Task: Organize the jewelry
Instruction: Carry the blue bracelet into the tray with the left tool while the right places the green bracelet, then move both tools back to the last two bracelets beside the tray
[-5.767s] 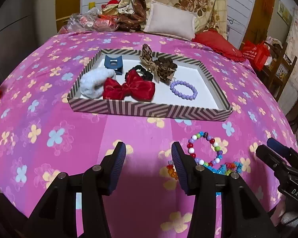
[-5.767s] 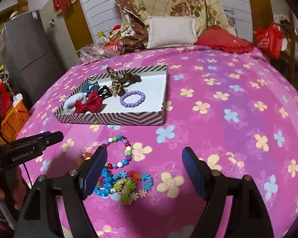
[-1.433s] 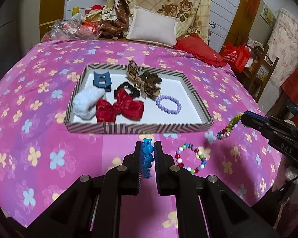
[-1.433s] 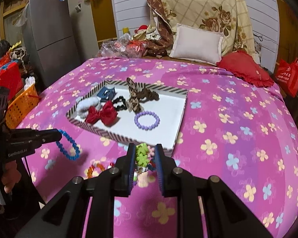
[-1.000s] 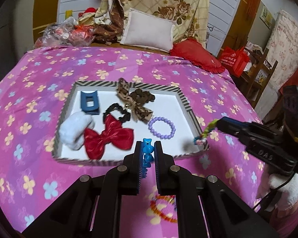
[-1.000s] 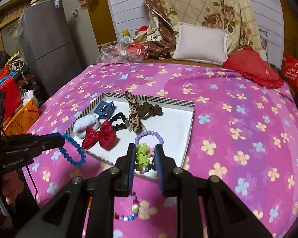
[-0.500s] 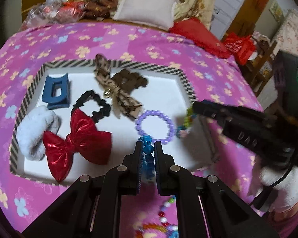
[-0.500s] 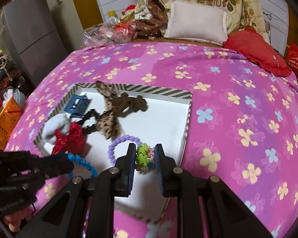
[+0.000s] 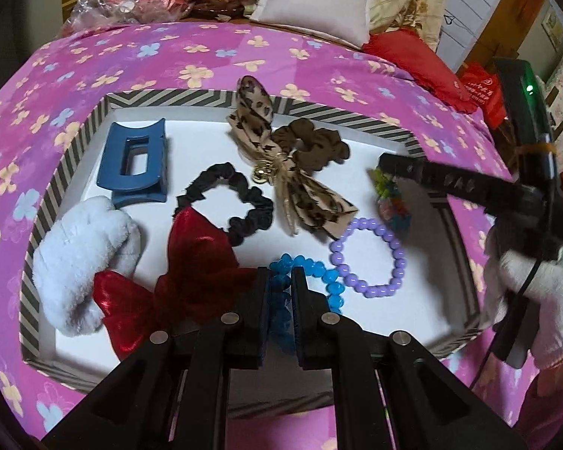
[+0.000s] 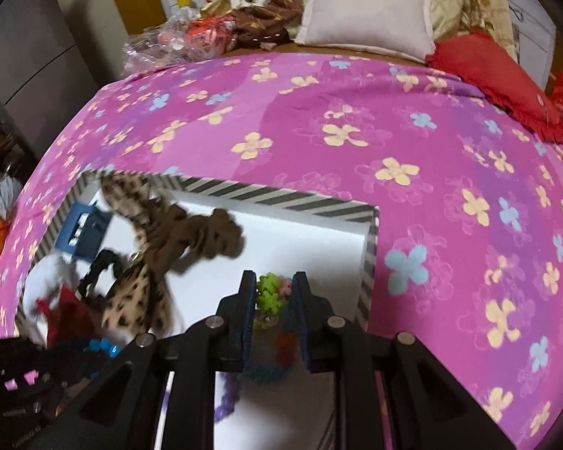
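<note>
Left wrist view. One striped tray (image 9: pixel 75 157) with a white floor lies on the pink flowered bedspread (image 9: pixel 206 56). The left gripper (image 9: pixel 281 292) is over the tray's near edge; its two fingers are closed on one blue bead bracelet (image 9: pixel 332 281), whose free loop lies on the tray floor just beside one purple bead bracelet (image 9: pixel 368 251). The tray holds, counted:
- one blue claw clip (image 9: pixel 133 165) near the far-left corner;
- one white fluffy scrunchie (image 9: pixel 82 258) along the left edge;
- one red bow (image 9: pixel 191 262) at the near edge, touching the white scrunchie;
- one black scrunchie (image 9: pixel 229 202) in the middle, partly under the bow;
- one leopard-print bow (image 9: pixel 281 165) with a brown scrunchie (image 9: pixel 311 146) beside it, toward the far edge.

The right gripper (image 9: pixel 383 172) reaches in over the tray's right edge, held by a white-gloved hand (image 9: pixel 533 292). One multicolored flower bracelet (image 9: pixel 388 198) hangs from its tip above the tray floor, near the purple bracelet.

Right wrist view. The right gripper (image 10: pixel 272 300) has its two fingers closed on the flower bracelet (image 10: pixel 268 292); a green flower shows between the pads, and the rest hangs blurred below. It is inside the tray (image 10: pixel 281 195), near the right edge. The leopard bow (image 10: pixel 131 292), brown scrunchie (image 10: pixel 210 236), claw clip (image 10: pixel 82 232), black scrunchie (image 10: pixel 101 262) and red bow (image 10: pixel 67 311) appear at left, blurred. Blue beads (image 10: pixel 101 347) show at the lower left. One white pillow (image 10: pixel 364 15) and one red cushion (image 10: pixel 488 71) lie at the bedspread's (image 10: pixel 356 120) far edge.
</note>
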Motion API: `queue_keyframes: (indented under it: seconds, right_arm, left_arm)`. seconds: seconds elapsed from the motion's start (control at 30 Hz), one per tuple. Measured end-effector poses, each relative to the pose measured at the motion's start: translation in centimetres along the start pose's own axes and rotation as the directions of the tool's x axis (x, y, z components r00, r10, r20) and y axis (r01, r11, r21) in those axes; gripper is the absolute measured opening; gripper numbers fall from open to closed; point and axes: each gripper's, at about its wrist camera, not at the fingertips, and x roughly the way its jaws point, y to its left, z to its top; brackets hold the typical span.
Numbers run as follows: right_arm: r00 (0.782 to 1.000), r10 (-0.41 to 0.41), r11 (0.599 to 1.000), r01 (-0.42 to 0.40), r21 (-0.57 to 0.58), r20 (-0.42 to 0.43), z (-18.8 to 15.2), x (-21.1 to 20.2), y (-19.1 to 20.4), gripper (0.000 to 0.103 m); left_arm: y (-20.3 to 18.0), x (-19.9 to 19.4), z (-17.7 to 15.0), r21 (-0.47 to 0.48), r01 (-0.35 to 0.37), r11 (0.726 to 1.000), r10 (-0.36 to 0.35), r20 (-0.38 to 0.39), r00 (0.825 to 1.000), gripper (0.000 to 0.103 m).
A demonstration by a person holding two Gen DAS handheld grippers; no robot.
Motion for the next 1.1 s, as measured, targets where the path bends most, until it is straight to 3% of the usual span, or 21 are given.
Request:
queue_keyframes:
  seconds: [0.13,0.27,0.63,0.77,1.1]
  right_arm:
    - [0.997,0.052,0.998,-0.054,0.042,0.050,-0.2,-1.6,-1.0,0.039]
    - [0.996,0.054,0.998,-0.057,0.039,0.073,-1.0,-3.5,-1.3,0.043]
    - [0.989,0.119,0.993,-0.120,-0.002,0.086,-5.6,-6.7,1.0,0.045]
    - [0.991,0.102,0.995,-0.100,-0.029,0.086,-7.8,-8.3,2.3,0.052]
    - [0.992,0.081,0.997,-0.079,-0.024,0.099,-13.2,-12.1,3.4,0.055]
  left_arm:
    - [0.6,0.1,0.0,-0.025,0.012,1.000,-0.011,0.006,1.000,0.010]
    - [1.2,-0.2,0.0,-0.056,0.035,0.998,-0.034,0.012,0.999,0.030]
    - [-0.2,-3.8,-1.8,0.008,-0.036,0.999,0.036,0.091,0.995,0.032]
    - [-0.4,-5.0,-2.9,0.011,-0.051,0.999,0.050,0.112,0.992,0.032]
    - [-2.0,-7.6,-6.6,0.051,-0.088,0.995,0.080,0.154,0.985,0.032]
